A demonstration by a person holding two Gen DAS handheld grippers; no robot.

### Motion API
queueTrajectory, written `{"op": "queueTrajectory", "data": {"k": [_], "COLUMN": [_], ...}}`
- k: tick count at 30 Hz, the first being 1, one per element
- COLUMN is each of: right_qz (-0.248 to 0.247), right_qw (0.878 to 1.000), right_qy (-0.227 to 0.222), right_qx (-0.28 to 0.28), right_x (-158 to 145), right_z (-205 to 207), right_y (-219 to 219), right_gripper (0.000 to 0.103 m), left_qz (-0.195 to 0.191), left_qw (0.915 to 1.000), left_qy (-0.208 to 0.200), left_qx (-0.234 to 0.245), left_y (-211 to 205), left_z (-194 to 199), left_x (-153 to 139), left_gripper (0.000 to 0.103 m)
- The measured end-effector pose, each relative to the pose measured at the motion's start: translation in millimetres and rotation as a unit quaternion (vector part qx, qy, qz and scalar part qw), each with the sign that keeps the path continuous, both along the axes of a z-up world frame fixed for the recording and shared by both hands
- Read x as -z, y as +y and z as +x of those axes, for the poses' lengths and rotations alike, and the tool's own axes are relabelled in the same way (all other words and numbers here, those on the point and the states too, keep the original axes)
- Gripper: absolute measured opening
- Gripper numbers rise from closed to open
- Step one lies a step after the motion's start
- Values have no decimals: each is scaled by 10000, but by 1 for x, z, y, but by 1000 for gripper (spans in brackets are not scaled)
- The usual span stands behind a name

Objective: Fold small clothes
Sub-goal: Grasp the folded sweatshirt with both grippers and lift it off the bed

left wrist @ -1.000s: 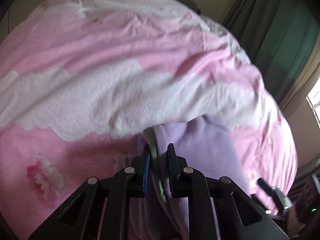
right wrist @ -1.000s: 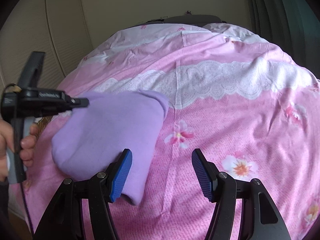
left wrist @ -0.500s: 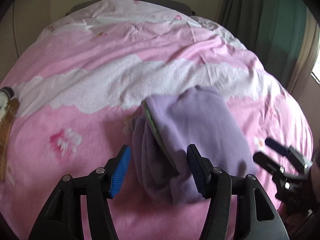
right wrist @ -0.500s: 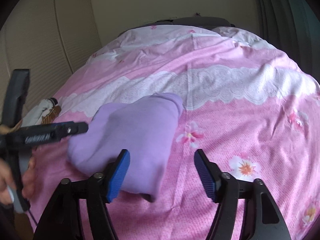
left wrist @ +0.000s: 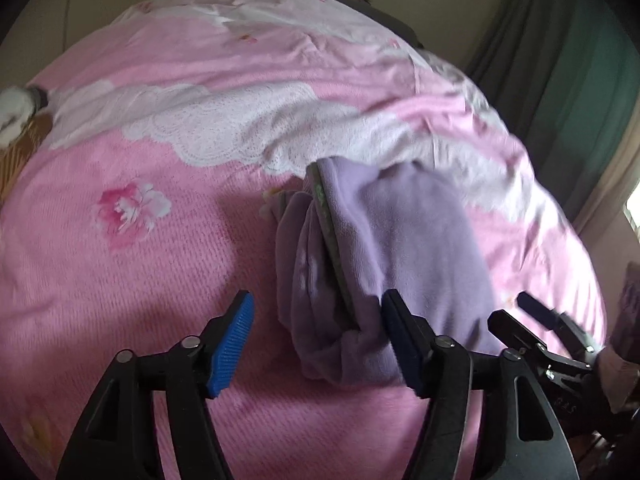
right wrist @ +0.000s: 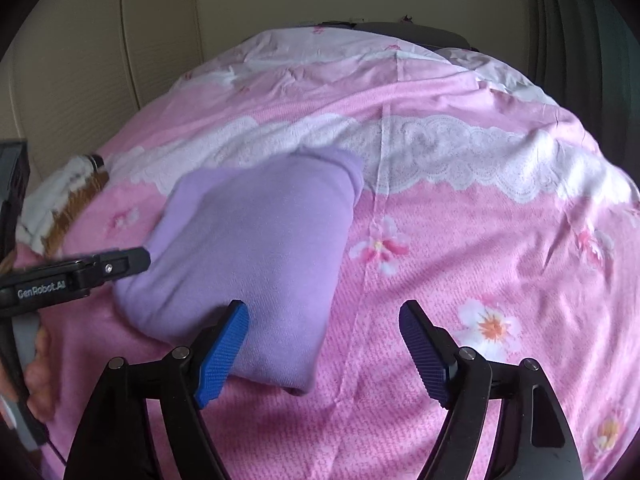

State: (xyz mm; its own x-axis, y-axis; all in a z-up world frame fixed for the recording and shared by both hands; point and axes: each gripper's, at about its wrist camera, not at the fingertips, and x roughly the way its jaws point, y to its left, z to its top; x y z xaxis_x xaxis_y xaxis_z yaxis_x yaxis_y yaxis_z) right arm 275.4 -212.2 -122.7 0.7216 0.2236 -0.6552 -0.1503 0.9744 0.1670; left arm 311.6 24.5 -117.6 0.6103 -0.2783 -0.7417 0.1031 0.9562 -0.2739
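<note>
A folded lilac garment lies on the pink floral bedspread; a green-edged layer shows at its left fold. It also shows in the right wrist view as a smooth folded bundle. My left gripper is open and empty, its fingers either side of the garment's near end, not gripping it. My right gripper is open and empty, just in front of the garment's near right corner. In the left wrist view the right gripper sits at the garment's right side.
A white and brown cloth lies at the bed's left edge, also in the left wrist view. Green curtains hang at the right. A beige wardrobe stands beyond the bed on the left.
My left gripper let go of the lilac garment, opened wide and drew back. The garment now rests on the bed. My right gripper stayed open and pulled back slightly.
</note>
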Motion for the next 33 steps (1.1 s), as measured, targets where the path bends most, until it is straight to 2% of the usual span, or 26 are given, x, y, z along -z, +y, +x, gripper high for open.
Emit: {"op": "queueTrajectory", "data": {"k": [3,6,9,10,13,22,26,31,33], "right_qz": [616,1118,1412,1503,1637,1840,2219,2354,2536], "right_qw": [9980,9935,9893,9878,9847,9774,9656,9577,9503], "right_qy": [98,230,369,413,556,916,1197,1452,1563], "right_qx": [-44,-20,-42,-79,-211,-502,-633,-798,-906], "right_x": [-6,-9,-11,-11,-11,6,18,31,38], "right_z": [8,18,27,31,39,72,97,129,140], "right_y": [-17,-32,-41,-42,-45,-50,-57,-53,-51], "right_gripper": [83,83,83,83,83,83,83,83,83], "left_qz": [-154,-457,-930,-1183,-1749,-2047,-2177,-2287,-2299], "left_qw": [9986,9956,9874,9818,9699,9554,9489,9406,9381], "left_qy": [-25,101,262,296,370,167,152,74,28], "left_qx": [-507,-815,-1255,-1453,-1650,-2123,-2279,-2508,-2592], "left_y": [3,0,1,2,1,-9,-8,-11,-11], "left_z": [-16,-31,-41,-43,-42,-32,-24,-13,-11], "left_x": [-4,2,13,18,32,47,53,56,56], "left_gripper": [84,84,84,84,84,86,87,87,87]}}
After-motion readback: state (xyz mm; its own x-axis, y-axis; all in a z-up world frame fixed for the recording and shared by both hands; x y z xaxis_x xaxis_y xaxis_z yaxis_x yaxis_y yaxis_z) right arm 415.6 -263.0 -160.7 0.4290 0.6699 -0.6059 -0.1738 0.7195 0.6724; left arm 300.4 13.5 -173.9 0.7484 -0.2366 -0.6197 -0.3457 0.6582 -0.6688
